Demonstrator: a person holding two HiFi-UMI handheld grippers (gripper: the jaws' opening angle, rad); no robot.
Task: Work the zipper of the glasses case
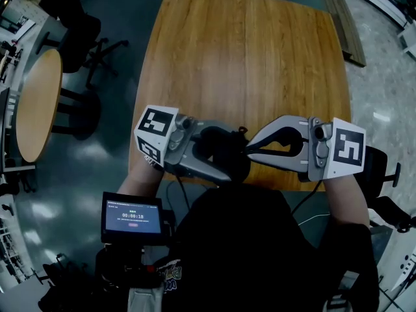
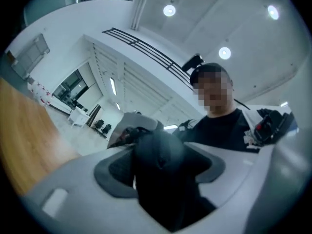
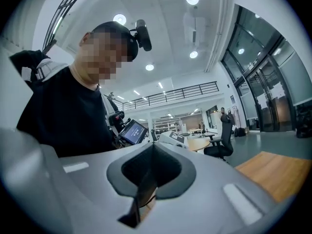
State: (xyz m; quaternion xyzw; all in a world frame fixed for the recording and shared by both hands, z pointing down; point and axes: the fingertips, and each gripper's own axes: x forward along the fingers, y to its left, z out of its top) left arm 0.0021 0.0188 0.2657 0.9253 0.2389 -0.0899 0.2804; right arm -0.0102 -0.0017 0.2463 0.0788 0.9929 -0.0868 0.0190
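While both hands hang over the near edge of the wooden desk [image 1: 247, 57], the head view shows the black glasses case [image 1: 226, 147] raised between the left hand-held gripper [image 1: 222, 153] and the right hand-held gripper [image 1: 251, 149]; in the left gripper view, the jaws clamp the case [image 2: 163, 179] from both sides; in the right gripper view, the jaws sit together, pinching a thin dark zipper tab [image 3: 140, 191]

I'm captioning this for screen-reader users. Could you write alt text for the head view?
The left gripper has a dark glasses case between its jaws over the near edge of a wooden table, and the shut right gripper meets the case from the right. A small lit screen sits at lower left.
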